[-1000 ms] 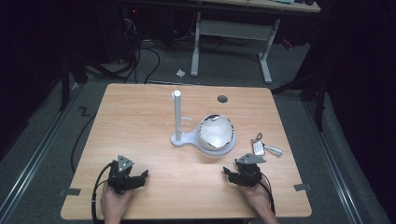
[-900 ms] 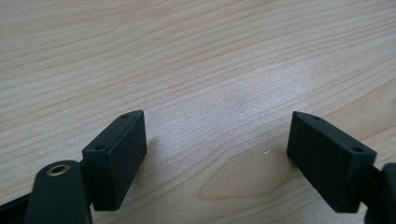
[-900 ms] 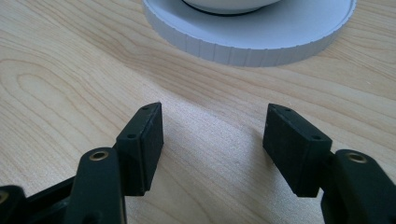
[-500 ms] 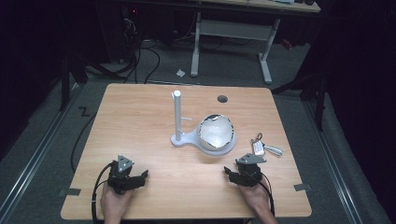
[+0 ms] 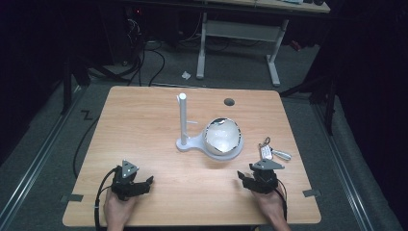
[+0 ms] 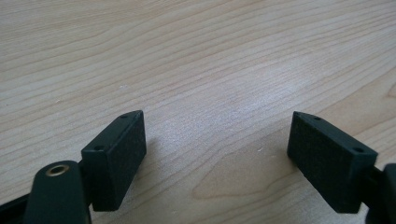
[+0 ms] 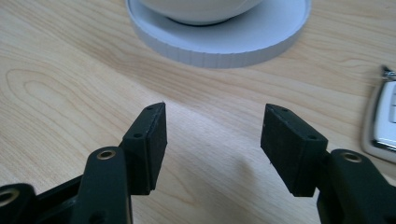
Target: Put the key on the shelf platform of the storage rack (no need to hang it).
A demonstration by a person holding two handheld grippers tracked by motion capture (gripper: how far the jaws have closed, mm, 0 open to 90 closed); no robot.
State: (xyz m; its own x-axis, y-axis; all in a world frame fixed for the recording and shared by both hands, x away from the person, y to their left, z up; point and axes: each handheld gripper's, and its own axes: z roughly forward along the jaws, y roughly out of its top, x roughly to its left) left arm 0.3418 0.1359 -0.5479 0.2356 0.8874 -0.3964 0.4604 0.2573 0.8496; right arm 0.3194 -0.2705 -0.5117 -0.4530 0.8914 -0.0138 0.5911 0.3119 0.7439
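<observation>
Wooden surface (image 5: 144,125) is all that is seen between the wide-parted, empty jaws of the left gripper (image 6: 215,149). Jaws of the right gripper (image 7: 212,140) have just been closing slightly yet are held apart, nothing between them. Ahead of them a round white stand base (image 7: 224,42) is seen; a silver key bunch (image 7: 380,121) lies just right.
</observation>
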